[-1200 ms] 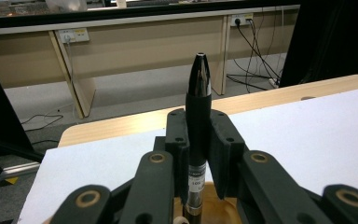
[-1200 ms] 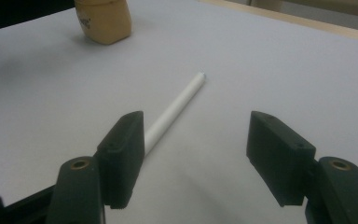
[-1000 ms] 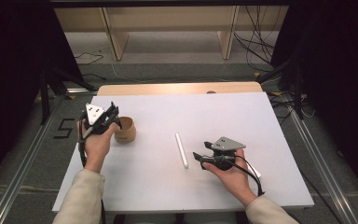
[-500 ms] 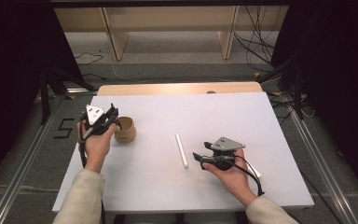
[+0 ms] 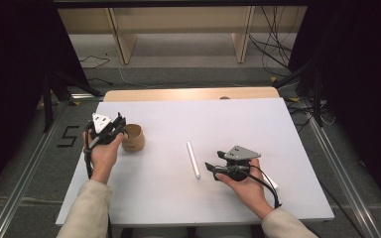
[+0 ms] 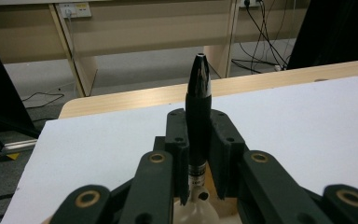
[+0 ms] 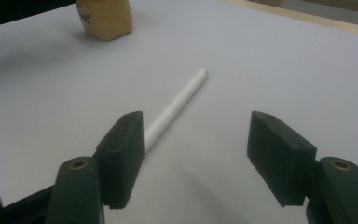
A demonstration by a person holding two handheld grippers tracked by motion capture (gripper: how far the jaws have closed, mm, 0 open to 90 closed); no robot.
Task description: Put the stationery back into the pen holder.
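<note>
White table (image 5: 297,129), black pen (image 6: 198,121) in left claw (image 6: 198,140), lettering illegible

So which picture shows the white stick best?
The right gripper view: the white stick lies big and close on the table, between the open right tongs. The high view shows it small, whole, beside those tongs. The left gripper view looks another way.

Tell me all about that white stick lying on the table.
The white stick is a slim, straight, plain rod, smooth and matte like plastic or rolled paper. It lies flat on the white table, touched by nothing else. The open right gripper sits just beside its near end; the wooden cup stands well off.
</note>
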